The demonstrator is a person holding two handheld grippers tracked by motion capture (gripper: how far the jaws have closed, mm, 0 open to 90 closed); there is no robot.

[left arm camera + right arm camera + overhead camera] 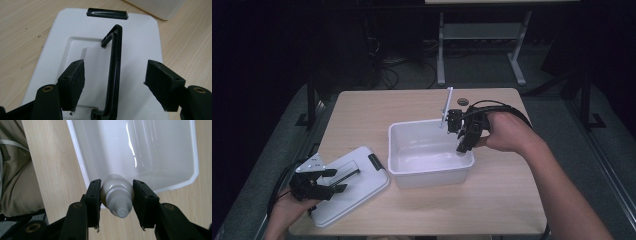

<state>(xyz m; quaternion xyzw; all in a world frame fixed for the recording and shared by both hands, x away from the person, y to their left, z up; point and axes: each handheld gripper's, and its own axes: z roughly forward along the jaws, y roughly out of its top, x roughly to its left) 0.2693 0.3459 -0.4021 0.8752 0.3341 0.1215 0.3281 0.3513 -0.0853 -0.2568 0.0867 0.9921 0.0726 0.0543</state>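
Pale wooden table [492, 200], dark room; right tongs [117, 202] clamp bottle [117, 192], left tongs [115, 85] wide.

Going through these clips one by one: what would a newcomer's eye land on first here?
Probably the white bin at mid-table, with the right hand-held gripper clamped on a small white bottle above its near right rim. Next, the white lid lying flat at the table's near left corner, where the left hand-held gripper hangs open with a jaw on either side of the lid's black handle.
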